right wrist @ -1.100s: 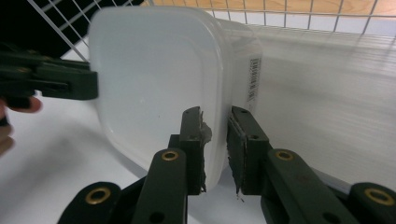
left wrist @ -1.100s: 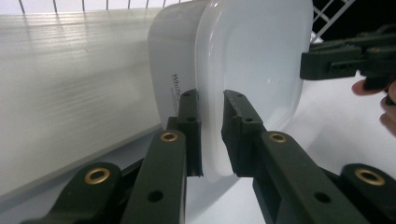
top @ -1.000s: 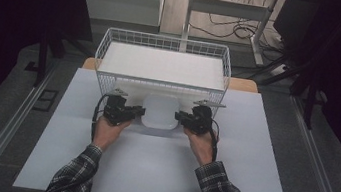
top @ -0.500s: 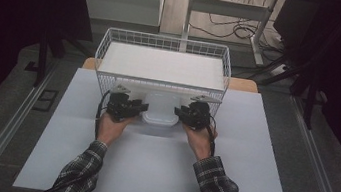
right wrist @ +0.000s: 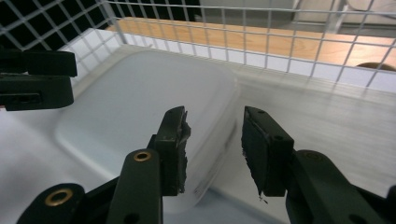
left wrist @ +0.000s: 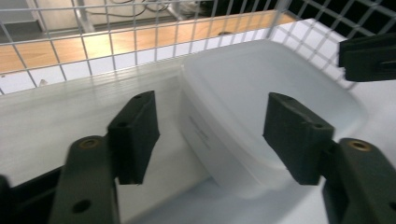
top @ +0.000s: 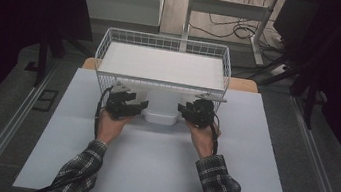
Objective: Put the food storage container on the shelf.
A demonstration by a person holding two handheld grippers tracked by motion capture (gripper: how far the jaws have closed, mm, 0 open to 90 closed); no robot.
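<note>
A white plastic container (top: pixel 161 111) lies on the table, its far part under the raised white wire basket (top: pixel 166 40). My left gripper (top: pixel 141 106) is at its left end and my right gripper (top: pixel 181 110) at its right end. In the left gripper view the jaws of the left gripper (left wrist: pixel 212 130) stand wide with the container's edge (left wrist: pixel 261 93) between them, untouched. The right gripper (right wrist: pixel 212 140) straddles the container's rim (right wrist: pixel 140 102) with a narrower gap, and I see no pad pressing. Both pairs of jaws have just been opening.
The basket's wire wall (left wrist: pixel 93 42) stands close ahead of both grippers and holds a flat white board (top: pixel 163 64). A white mat (top: pixel 158 170) covers the wooden table (top: pixel 243 84). Dark floor, rails and cables surround it.
Both hands and the container have edged slightly toward the basket. The jaws of both grippers now stand wider apart.
</note>
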